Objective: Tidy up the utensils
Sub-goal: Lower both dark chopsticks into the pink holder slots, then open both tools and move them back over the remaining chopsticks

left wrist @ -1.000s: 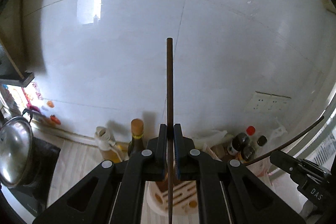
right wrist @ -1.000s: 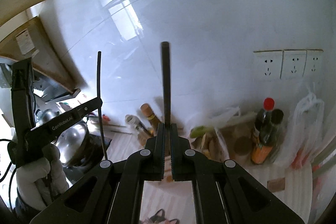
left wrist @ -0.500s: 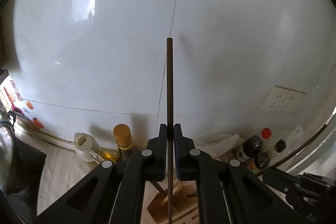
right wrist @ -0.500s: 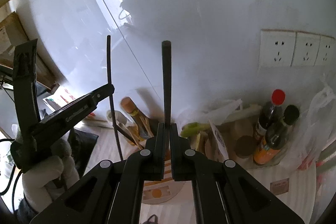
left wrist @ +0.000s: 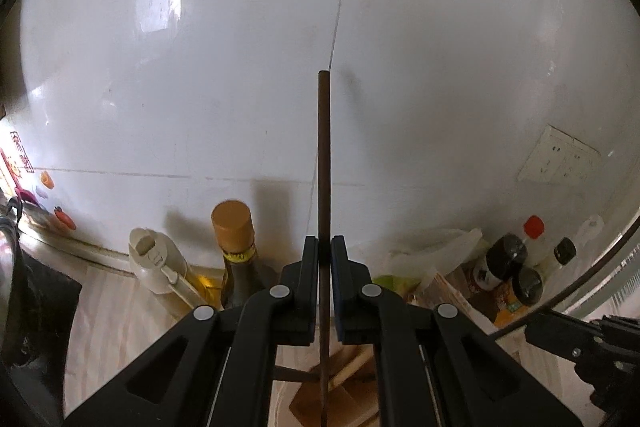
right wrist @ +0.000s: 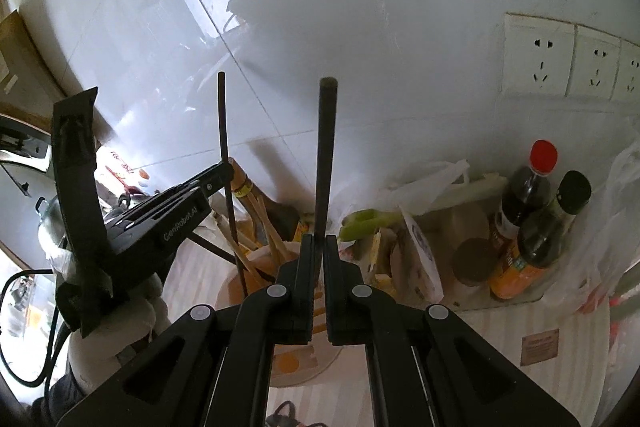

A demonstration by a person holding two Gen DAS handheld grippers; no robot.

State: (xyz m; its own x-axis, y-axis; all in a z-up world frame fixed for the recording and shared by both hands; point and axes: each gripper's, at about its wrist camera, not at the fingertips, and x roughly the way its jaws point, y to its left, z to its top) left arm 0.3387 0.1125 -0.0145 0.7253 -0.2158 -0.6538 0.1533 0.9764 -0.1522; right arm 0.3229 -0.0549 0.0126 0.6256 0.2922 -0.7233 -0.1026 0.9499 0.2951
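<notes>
We hold one dark, thin, straight chopstick upright in each gripper. The left gripper (left wrist: 324, 247) clamps the brown chopstick (left wrist: 323, 155); the right gripper (right wrist: 319, 247) clamps the darker chopstick (right wrist: 326, 155). Both stand over the holder (right wrist: 240, 287), close to the wall (left wrist: 200, 87). Bottles (right wrist: 532, 219) crowd the right. Only the right view shows the left chopstick's tip, apparently inside the holder.

Utensil holder (right wrist: 276, 311) sitting on the counter (right wrist: 500, 339) in front of the wall (right wrist: 360, 27), sticks (right wrist: 260, 223) standing in it. Bottles (right wrist: 536, 223) standing to its right (under the sockets (right wrist: 568, 63)), bag (right wrist: 420, 183) lying between them.
</notes>
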